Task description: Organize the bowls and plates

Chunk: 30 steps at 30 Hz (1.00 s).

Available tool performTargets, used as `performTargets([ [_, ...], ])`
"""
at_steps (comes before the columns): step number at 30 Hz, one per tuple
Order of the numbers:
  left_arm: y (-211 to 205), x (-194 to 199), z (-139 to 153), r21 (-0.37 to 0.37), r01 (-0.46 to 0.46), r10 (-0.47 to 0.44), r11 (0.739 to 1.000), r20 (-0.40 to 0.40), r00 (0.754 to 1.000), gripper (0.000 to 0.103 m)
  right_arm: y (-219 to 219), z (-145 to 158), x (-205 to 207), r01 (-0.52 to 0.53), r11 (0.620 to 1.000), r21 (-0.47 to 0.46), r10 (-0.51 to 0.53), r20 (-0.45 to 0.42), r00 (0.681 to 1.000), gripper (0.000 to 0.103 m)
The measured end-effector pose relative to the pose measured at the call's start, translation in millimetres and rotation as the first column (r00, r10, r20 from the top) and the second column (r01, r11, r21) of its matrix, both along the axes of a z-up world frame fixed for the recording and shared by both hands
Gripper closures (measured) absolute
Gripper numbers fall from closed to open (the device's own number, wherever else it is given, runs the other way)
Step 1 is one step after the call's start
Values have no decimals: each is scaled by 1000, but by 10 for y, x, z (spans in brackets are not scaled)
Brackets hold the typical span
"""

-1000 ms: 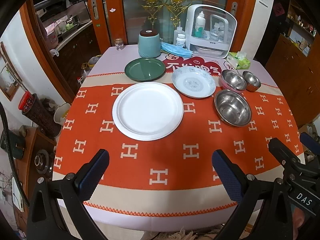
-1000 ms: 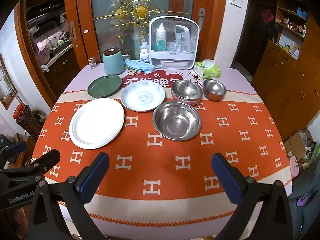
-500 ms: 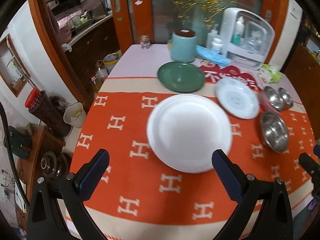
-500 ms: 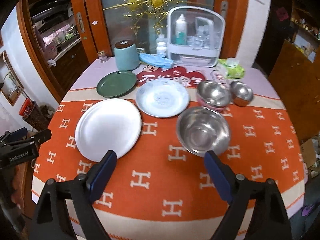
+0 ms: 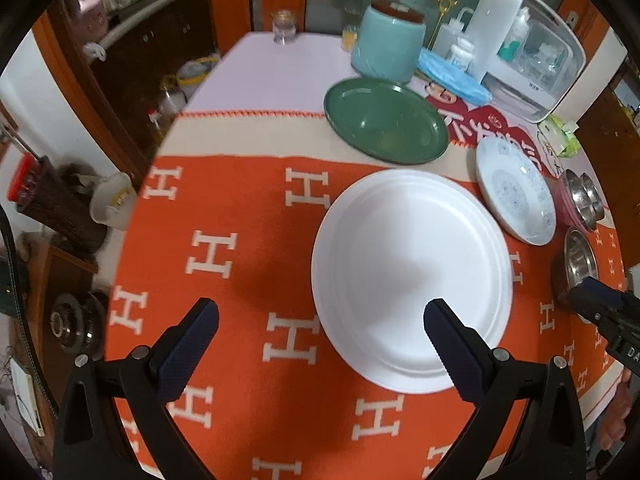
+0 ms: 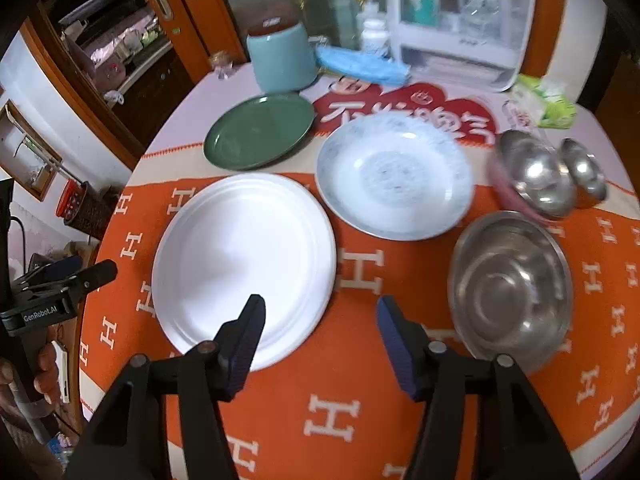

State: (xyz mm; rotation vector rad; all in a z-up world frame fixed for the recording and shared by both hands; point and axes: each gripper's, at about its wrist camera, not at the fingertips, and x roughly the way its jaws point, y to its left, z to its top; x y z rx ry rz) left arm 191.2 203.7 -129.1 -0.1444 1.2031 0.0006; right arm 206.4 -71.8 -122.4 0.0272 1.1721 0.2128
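Now that both grippers have closed in on the white plate [image 6: 244, 264] lying flat on the orange cloth [image 5: 240, 240], your left gripper [image 5: 320, 332] gapes wide, your right gripper [image 6: 320, 332] has narrowed, both empty: pickup looks next.

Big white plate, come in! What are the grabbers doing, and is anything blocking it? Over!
Left gripper open, empty. Right gripper open, empty, over near rim of white plate. Plate flat on tablecloth, untouched. Patterned plate close beside it.
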Motion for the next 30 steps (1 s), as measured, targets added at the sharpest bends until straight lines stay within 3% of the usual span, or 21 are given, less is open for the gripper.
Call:
performTargets([
  [6, 160, 268, -356, -86, -23, 16, 996, -75, 997, 4, 61, -340, 314, 6, 999, 54, 0, -102, 995, 48],
  [16, 183, 532, -630, -156, -1, -24, 988, -158, 987, 7, -12, -748, 664, 68, 990, 120, -36, -246, 969, 62],
  [20, 161, 568, -711, -160, 21, -52, 987, -193, 980, 22, -33, -837, 728, 83, 988, 129, -44, -280, 959, 66],
  [28, 187, 625, -843, -209, 21, -78, 978, -267, 960, 33, 7, -915, 732, 72, 991, 109, -35, -310, 950, 78],
  [30, 210, 655, -900, -221, 4, -70, 975, -294, 953, 42, 9, -915, 728, 72, 993, 97, -39, -308, 950, 81],
])
